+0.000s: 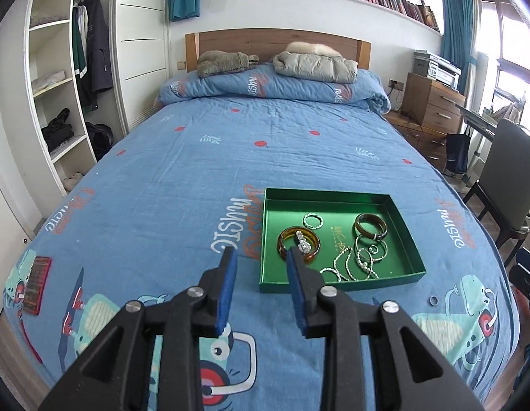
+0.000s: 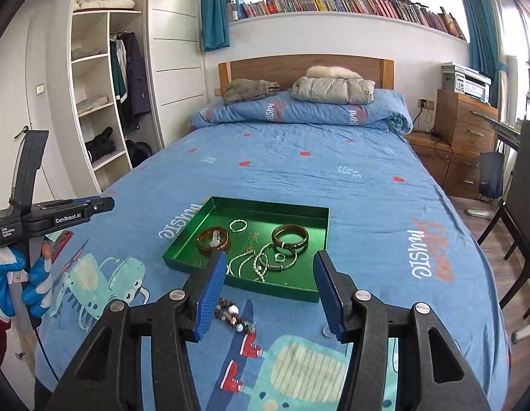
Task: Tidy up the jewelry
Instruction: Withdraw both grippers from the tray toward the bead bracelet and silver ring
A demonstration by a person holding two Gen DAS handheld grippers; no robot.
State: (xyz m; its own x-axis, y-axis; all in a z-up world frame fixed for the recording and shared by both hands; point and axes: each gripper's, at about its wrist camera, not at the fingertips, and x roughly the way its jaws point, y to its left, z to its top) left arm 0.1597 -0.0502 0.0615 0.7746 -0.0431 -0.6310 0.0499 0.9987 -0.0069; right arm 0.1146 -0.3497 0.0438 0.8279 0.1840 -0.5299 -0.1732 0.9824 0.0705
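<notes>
- Blue-padded fingers of the right gripper (image 2: 270, 257) stand nearest, well apart with nothing between them, hanging over the near edge of the bed (image 2: 333, 171).
- Just beyond those pads, a beaded bracelet (image 2: 232, 315) of dark and pearly beads lies loose on the blue quilt, outside the box; a small clear thing sits on the quilt by the right pad, too small to name.
- Further on sits the green tray (image 2: 182, 255), a shallow open box, with most of the jewelry already in it: an amber bangle (image 2: 212, 238) with a small watch laid across it, a dark bangle (image 2: 290, 236), thin silver rings and a pearl strand.
- From the other side, the left gripper (image 1: 261, 257) is also open and empty, raised above the quilt short of the tray's near corner; a gloved hand (image 2: 21, 284) holds it.
- A small dark ring (image 1: 434, 300) lies on the quilt just right of the tray.
- My guess: both hands are between pieces, with the sorting nearly done.
- Next, one gripper needs to dip to the beaded bracelet, pinch it by a firm bead so the loop does not slip, and carry it over the tray wall; the stray ring calls for a finer pinch.
</notes>
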